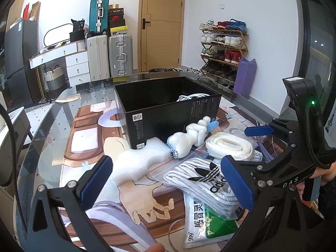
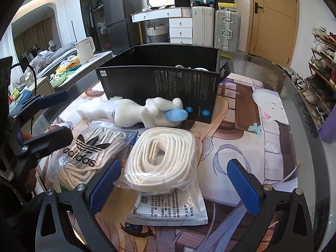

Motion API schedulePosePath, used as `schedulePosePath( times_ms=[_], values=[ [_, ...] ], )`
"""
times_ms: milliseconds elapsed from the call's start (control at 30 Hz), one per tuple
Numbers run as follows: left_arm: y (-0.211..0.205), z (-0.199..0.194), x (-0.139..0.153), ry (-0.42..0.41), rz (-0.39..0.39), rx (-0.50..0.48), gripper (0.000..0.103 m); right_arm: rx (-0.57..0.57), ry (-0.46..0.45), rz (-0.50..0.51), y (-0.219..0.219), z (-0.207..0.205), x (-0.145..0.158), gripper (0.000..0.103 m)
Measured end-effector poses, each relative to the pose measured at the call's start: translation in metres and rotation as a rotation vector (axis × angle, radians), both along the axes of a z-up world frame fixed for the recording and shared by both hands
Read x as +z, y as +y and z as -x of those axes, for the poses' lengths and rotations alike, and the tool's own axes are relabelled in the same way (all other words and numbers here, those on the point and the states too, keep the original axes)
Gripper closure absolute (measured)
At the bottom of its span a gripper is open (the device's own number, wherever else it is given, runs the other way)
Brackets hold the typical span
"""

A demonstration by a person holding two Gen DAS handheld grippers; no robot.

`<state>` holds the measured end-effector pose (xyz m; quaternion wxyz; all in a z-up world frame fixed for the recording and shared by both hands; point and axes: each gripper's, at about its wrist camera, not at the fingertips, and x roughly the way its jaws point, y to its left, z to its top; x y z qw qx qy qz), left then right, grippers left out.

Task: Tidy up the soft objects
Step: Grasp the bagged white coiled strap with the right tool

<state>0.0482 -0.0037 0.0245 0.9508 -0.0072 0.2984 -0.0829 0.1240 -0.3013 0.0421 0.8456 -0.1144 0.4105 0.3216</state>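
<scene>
Sitting open, the black box (image 1: 168, 105) holds a white cord (image 1: 192, 97).

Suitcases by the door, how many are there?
3. A white suitcase and a silver suitcase stand side by side on the floor; a teal suitcase stands on top behind them. More could be hidden behind.
</scene>
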Motion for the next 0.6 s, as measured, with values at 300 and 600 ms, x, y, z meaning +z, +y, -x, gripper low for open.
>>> schedulePosePath(
  times_ms=[300, 600],
  values=[
    [0.0006, -0.0011, -0.0008, 0.003, 0.0, 0.003, 0.0, -0.002, -0.01, -0.005, 0.0016, 0.0019, -0.0007, 0.001],
    [0.0006, -0.0016, -0.0006, 0.002, -0.003, 0.003, 0.0, 0.046, 0.014, -0.025, 0.0033, 0.0058, -0.0024, 0.028]
  ],
)
